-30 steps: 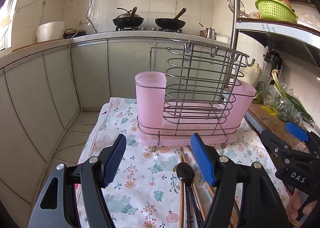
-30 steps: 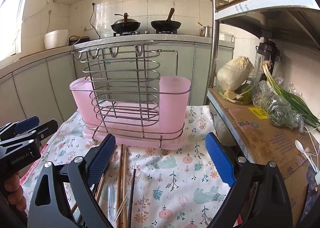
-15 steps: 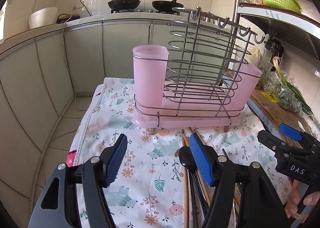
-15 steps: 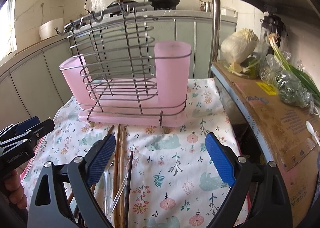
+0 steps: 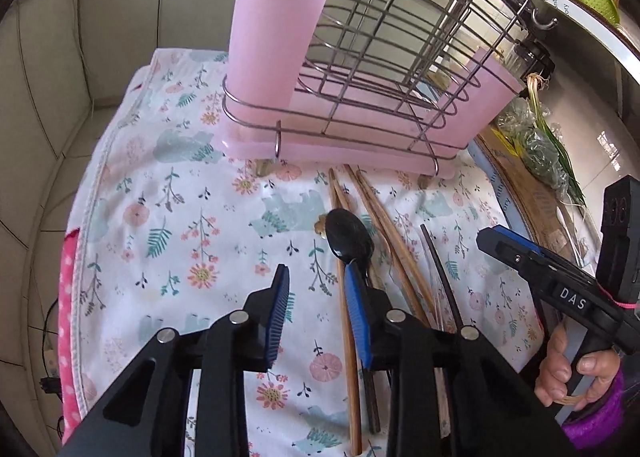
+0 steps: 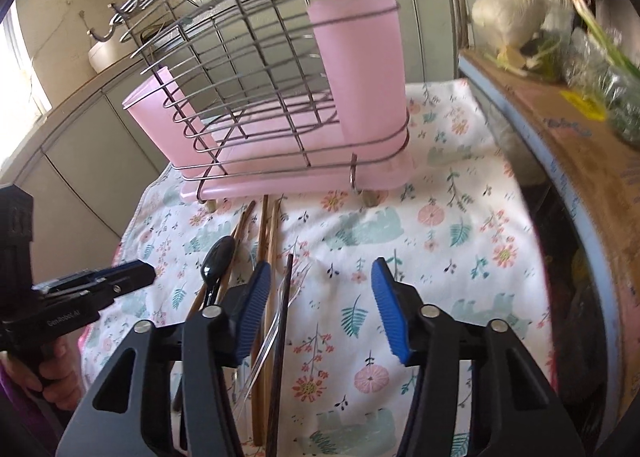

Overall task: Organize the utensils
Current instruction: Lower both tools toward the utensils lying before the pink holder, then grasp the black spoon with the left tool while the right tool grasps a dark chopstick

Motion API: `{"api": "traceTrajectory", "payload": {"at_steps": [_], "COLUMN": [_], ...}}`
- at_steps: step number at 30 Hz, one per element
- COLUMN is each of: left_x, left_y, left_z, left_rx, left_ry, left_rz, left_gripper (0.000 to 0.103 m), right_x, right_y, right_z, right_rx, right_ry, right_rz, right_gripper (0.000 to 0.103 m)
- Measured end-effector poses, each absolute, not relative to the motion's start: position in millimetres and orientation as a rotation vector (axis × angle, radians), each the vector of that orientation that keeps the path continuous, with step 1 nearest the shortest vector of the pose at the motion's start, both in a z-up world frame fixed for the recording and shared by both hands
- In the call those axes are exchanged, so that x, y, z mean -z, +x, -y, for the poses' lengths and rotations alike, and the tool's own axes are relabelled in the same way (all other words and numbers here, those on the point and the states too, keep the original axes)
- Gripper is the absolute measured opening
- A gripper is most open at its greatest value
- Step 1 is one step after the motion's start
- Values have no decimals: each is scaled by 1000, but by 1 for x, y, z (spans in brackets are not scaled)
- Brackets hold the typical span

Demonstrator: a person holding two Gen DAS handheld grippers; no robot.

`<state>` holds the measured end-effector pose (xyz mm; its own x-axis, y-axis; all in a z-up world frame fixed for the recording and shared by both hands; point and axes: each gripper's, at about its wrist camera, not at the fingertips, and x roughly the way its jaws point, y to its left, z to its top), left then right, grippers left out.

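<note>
Both your grippers are hovering half-open, jaws just closing, gripping nothing: left gripper [image 5: 316,313] beside the black spoon [image 5: 349,237], right gripper [image 6: 320,309] over a dark chopstick [image 6: 282,321]. Wooden chopsticks [image 5: 380,225] are lying before the pink rack [image 5: 352,105].

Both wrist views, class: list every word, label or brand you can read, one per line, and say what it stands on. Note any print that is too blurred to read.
"DAS": white label on the right gripper, left wrist view.
"GenRobot.AI": side of the left gripper, right wrist view.
Blue print on the cardboard box: too blurred to read.
Yellow sticker on the box: unreadable.
Print along the shelf edge: too small to read.
</note>
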<state>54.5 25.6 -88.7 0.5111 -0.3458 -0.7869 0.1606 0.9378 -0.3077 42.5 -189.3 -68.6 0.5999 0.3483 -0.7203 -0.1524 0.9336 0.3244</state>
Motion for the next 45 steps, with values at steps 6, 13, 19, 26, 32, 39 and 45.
{"api": "traceTrajectory", "payload": {"at_steps": [6,13,19,26,32,39,45], "left_x": [116,131,124,112,115,124,129], "left_y": [64,68,57,43,40,55,77], "left_z": [-8,2,-19,-41,-51,-39,-38], "left_rx": [375,394,340,192,162,168,187], "left_ry": [-208,-238,-257,-162,-132,-117,-98], "left_rz": [-1114,-1155,-1135,-1093,-1120,-1190,-1259], "left_gripper": [25,7,6,6,6,8,8], "right_x": [80,90,104,113,112,108,110], "right_y": [48,53,61,61,60,56,60], "right_z": [205,213,203,177,187,218,231], "right_rx": [-360,-405,-462,-473,-422,-366,-347], "right_ry": [397,501,562,482,478,520,537], "right_rz": [-952,-992,-1057,-1114,-1099,-1071,-1075], "right_gripper": [39,37,36,19,5,5,5]}}
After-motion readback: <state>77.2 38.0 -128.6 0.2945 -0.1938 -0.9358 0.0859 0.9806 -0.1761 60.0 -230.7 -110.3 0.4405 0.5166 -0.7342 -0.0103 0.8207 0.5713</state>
